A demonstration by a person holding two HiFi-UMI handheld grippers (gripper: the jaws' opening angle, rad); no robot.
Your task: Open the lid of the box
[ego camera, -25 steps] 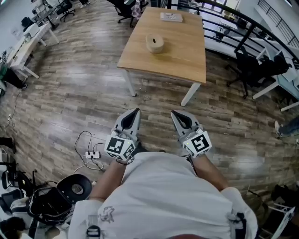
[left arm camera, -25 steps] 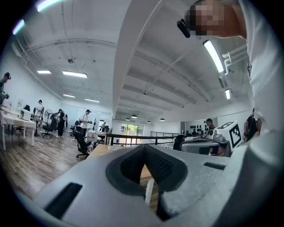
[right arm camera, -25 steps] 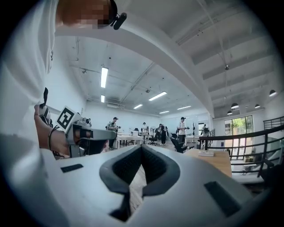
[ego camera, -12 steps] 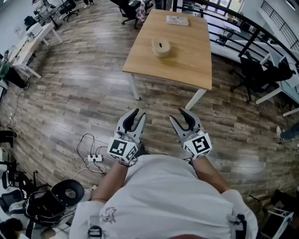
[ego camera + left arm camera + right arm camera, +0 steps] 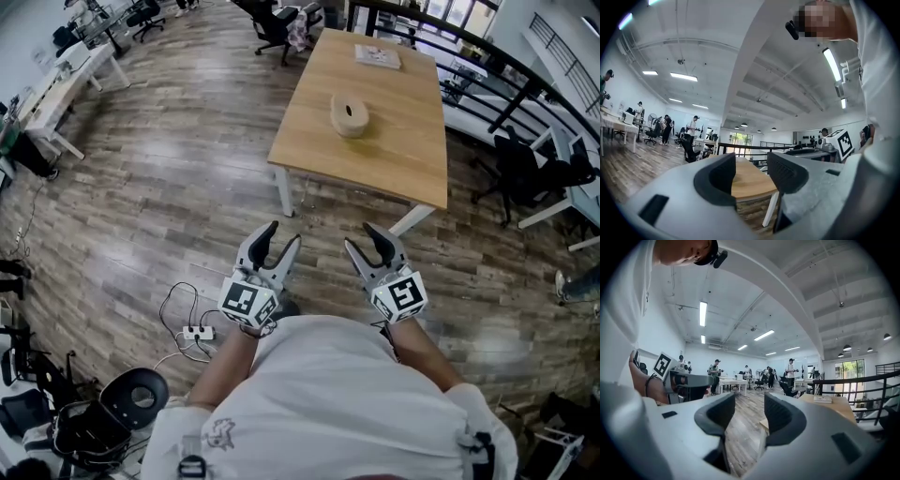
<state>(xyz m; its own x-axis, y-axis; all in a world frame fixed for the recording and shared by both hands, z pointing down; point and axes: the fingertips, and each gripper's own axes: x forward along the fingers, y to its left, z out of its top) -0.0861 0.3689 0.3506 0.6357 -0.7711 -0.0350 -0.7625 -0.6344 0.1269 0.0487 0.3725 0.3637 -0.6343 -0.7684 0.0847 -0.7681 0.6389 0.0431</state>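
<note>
My left gripper (image 5: pixel 283 234) and right gripper (image 5: pixel 358 234) have just been opening, with nothing between the jaws. The box (image 5: pixel 350 114) (round and tan) sits on the wooden table (image 5: pixel 403 141), well apart from both.

Left forearm (image 5: pixel 223 361) and right forearm (image 5: pixel 419 352) reach forward, with the left gripper (image 5: pixel 284 234) and right gripper (image 5: pixel 359 236) held level and side by side, slightly apart; both pairs of jaws have just been opening and stand apart with nothing between them.

Box (image 5: pixel 350 114) on table (image 5: pixel 403 141) ctr, booklet (image 5: pixel 377 56) behind; L tool (image 5: pixel 281 235), R tool (image 5: pixel 361 236) before table.
</note>
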